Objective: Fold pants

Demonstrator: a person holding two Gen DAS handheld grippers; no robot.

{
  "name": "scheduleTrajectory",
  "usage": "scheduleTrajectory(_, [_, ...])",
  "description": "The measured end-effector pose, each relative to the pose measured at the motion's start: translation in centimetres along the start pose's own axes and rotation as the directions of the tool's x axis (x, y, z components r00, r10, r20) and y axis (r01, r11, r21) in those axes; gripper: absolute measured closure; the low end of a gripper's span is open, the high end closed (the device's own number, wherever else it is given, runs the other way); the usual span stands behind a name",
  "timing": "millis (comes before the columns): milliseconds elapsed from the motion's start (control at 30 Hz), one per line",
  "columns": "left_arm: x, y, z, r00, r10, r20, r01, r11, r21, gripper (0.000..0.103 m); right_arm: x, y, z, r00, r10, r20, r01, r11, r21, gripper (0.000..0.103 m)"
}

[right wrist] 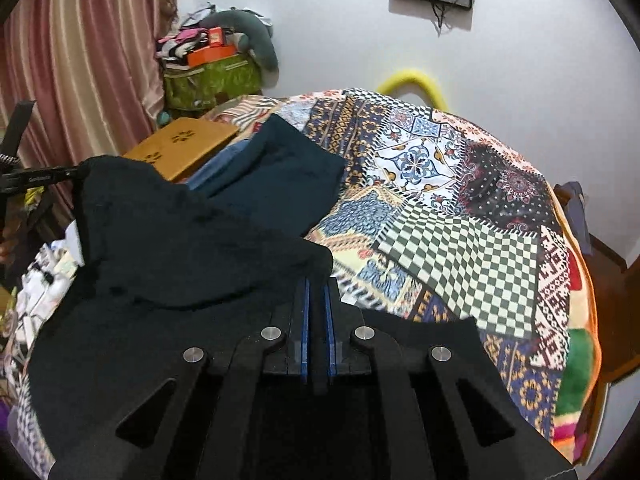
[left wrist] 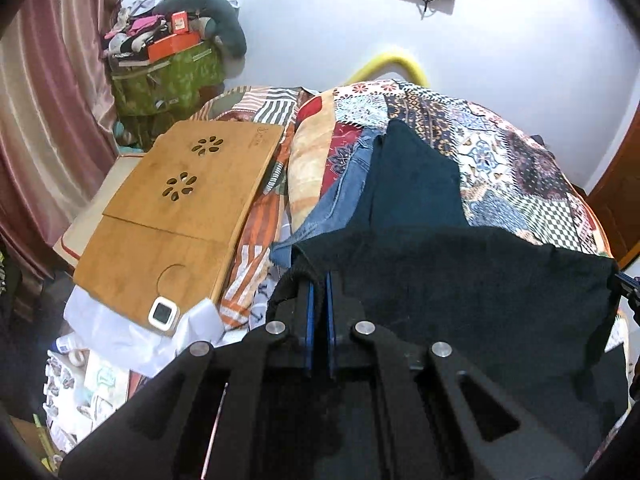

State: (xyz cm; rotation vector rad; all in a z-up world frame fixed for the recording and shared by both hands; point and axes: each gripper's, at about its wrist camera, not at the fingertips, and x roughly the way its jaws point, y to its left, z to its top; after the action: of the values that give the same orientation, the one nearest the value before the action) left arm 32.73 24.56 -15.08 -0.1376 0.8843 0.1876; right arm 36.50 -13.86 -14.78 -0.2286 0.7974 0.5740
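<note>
Black pants (left wrist: 460, 280) hang nearest each lens, stretched as a span between the 2 claws. At its left end the left gripper (left wrist: 319, 280) is clenched on the cloth, its blue pads (left wrist: 309, 300) pinching a corner; at the right end the right gripper (right wrist: 317, 284) is clamped on the other corner. That held edge runs left to right, above the patchwork bedspread (right wrist: 460, 248), so the fold likely goes toward the far side, where folded dark garments (right wrist: 280, 176) lie.

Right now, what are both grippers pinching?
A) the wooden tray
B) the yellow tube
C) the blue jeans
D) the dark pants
D: the left gripper and the right gripper each clamp an edge of the dark pants, stretched between them above the patchwork bedspread.
</note>
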Motion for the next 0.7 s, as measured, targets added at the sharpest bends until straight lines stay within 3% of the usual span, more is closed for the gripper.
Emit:
scheduleTrajectory(433, [-8.3,1.4,-8.4,0.999,0.038,0.007,-0.038,0.999,0.025,0.099,-8.0,5.2,-6.4,0.997,0.079,0.025,-0.078,0.996,-0.034,0.097])
scheduleTrajectory(700, [-7.8,4.1,-15.3,0.993,0.033,-0.11,-0.039,0.998,-0.053,0.101,-8.5,7.4,-10.5,0.993,0.112,-0.02,-0.113,0.993,-0.027,0.097])
